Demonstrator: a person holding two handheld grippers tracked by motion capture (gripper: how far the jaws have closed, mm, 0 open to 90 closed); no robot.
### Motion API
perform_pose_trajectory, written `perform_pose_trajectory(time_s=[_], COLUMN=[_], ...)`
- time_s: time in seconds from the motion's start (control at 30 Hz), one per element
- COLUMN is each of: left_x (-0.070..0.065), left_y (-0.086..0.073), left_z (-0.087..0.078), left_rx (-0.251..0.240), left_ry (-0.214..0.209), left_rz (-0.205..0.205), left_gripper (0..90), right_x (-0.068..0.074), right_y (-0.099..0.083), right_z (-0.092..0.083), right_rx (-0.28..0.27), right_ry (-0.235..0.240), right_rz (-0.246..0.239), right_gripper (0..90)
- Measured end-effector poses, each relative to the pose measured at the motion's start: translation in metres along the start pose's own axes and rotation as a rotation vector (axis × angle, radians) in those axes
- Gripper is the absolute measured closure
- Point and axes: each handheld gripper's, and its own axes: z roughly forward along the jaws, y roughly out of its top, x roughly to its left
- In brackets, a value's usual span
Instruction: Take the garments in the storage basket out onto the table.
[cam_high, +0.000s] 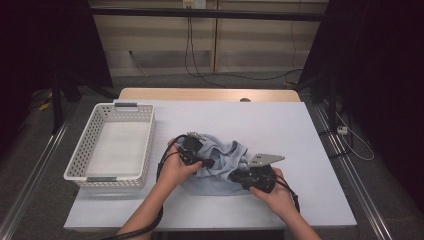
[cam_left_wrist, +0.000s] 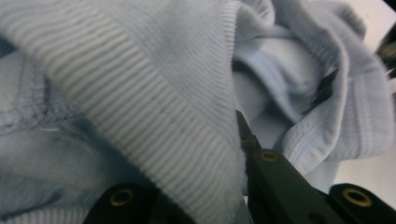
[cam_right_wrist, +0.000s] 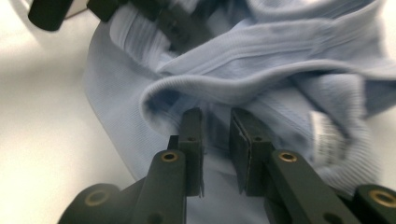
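because the light blue shirt (cam_high: 220, 165) lies bunched mid-tabletop (cam_high: 300, 130) beside the white basket (cam_high: 112, 145), both tongs work it: left tongs (cam_high: 200, 162) pinch a ribbed fold, right tongs (cam_right_wrist: 215, 135) sit slightly parted at a hem, likely to spread it.

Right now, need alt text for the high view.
A person's two hands hold black tools, the left tool and right tool, against a crumpled light-blue garment on a white table. A white basket sits empty at the left.
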Motion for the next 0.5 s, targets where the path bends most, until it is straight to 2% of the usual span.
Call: perform_pose_trajectory(time_s=[0.23,0.5], left_x=[-0.001,-0.001], left_y=[-0.001,-0.001], left_z=[0.001,0.000], left_rx=[0.006,0.005], left_ry=[0.005,0.009], left_rz=[0.011,0.009], left_gripper=[87.1,87.1], right_x=[-0.006,-0.020], right_y=[0.008,0.023], right_z=[-0.018,-0.030], right_rx=[-0.014,-0.030], right_ry=[-0.035,-0.079], right_rz=[0.011,0.029], right_gripper=[65.1,62.1])
